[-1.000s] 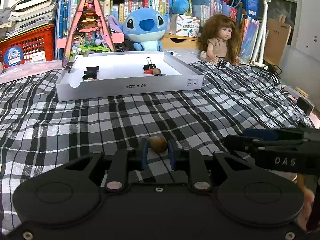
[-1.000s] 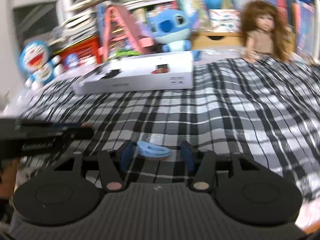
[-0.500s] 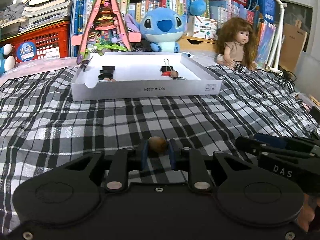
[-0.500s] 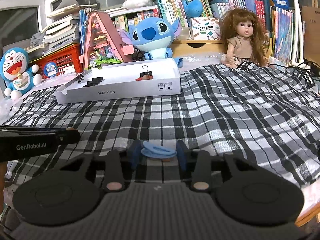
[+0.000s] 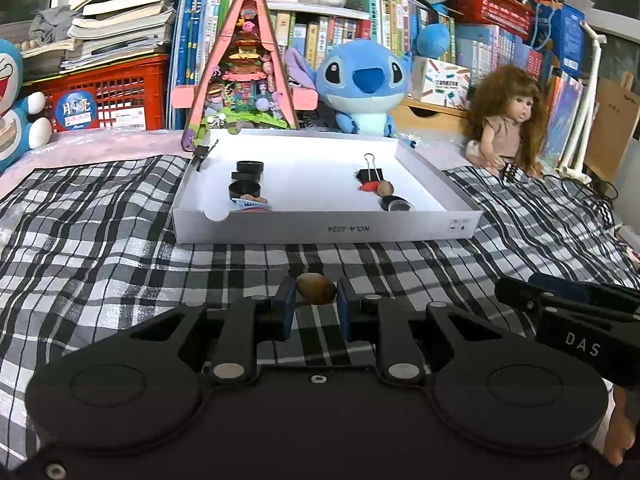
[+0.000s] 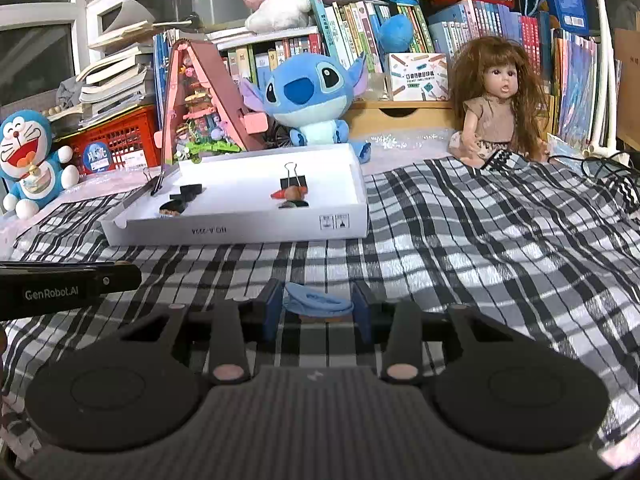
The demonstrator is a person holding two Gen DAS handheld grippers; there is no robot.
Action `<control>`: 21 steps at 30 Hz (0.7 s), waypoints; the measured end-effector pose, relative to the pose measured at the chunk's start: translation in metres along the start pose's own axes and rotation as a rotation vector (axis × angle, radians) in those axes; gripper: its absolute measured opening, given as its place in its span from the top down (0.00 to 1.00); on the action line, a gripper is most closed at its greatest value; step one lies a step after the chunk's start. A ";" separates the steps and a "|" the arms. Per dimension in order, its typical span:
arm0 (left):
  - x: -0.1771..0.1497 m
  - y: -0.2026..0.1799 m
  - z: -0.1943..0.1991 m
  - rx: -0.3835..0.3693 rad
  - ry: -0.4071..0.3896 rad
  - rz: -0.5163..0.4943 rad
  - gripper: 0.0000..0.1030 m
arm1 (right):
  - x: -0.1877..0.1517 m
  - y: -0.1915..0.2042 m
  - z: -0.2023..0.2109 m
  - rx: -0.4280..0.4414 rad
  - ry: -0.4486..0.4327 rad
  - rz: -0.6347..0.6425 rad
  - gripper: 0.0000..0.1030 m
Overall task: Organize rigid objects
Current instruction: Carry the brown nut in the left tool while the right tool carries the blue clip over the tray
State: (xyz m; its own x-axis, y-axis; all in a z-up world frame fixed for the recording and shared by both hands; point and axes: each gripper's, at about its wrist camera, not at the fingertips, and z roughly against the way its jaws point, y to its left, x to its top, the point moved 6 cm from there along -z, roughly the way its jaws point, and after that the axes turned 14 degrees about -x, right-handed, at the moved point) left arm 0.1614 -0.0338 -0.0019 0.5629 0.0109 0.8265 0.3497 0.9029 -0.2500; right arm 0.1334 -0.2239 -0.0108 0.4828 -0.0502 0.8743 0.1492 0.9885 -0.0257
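Note:
My left gripper [image 5: 316, 306] is shut on a small brown oval nut-like object [image 5: 315, 288], held above the plaid cloth. My right gripper [image 6: 318, 310] is shut on a flat light-blue cap-shaped piece [image 6: 318, 304], its pads pressing both sides. Ahead lies a shallow white box [image 5: 320, 228], also seen as the white box [image 6: 240, 230] in the right wrist view. In it are black round caps [image 5: 248, 178], a black binder clip [image 5: 370, 174], a red piece with a brown nut [image 5: 378, 188] and a dark disc [image 5: 396, 204]. The right gripper's body [image 5: 576, 320] shows at right in the left wrist view.
A black-and-white plaid cloth [image 5: 100, 248] covers the surface. Behind the box stand a pink triangular toy house [image 5: 244, 68], a blue plush [image 5: 364, 80], a doll [image 6: 496, 100], a red crate [image 5: 104, 96] and bookshelves. Cables [image 6: 608, 172] lie at far right.
The right gripper's jaws closed onto the blue piece and lifted it. Both grippers moved toward the white box, which now looks nearer; the left kept its hold on the brown object.

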 end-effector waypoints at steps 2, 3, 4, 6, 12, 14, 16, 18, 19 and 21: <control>0.002 0.001 0.000 0.000 -0.001 0.005 0.80 | 0.002 0.000 -0.001 -0.001 -0.001 0.003 0.58; 0.002 0.001 0.000 0.001 -0.002 0.003 0.80 | 0.002 0.000 -0.003 -0.002 0.002 0.002 0.58; 0.002 0.001 0.000 0.003 -0.003 0.000 0.80 | 0.002 0.000 -0.004 -0.002 0.006 -0.001 0.58; 0.003 0.001 0.000 0.004 -0.005 -0.001 0.80 | 0.003 0.000 -0.006 -0.002 0.010 -0.005 0.58; 0.007 0.004 -0.001 0.012 -0.013 0.002 0.80 | 0.009 0.003 -0.008 -0.002 -0.001 0.007 0.58; 0.009 0.005 -0.002 0.012 -0.016 0.002 0.80 | 0.012 0.005 -0.009 0.001 -0.005 0.011 0.58; 0.012 0.006 -0.003 0.012 -0.021 0.002 0.80 | 0.016 0.006 -0.011 0.002 -0.008 0.010 0.58; 0.017 0.008 -0.004 0.013 -0.030 0.003 0.80 | 0.020 0.007 -0.013 0.002 -0.012 0.009 0.58; 0.019 0.009 -0.004 0.013 -0.035 0.005 0.80 | 0.022 0.007 -0.014 0.002 -0.014 0.007 0.58; 0.025 0.012 -0.005 0.011 -0.045 0.009 0.80 | 0.027 0.009 -0.017 0.004 -0.018 0.008 0.58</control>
State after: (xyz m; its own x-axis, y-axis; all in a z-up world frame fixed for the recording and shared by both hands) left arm 0.1838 -0.0248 0.0131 0.5319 0.0384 0.8460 0.3360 0.9074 -0.2524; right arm 0.1622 -0.2189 0.0045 0.4686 -0.0397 0.8825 0.1416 0.9894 -0.0307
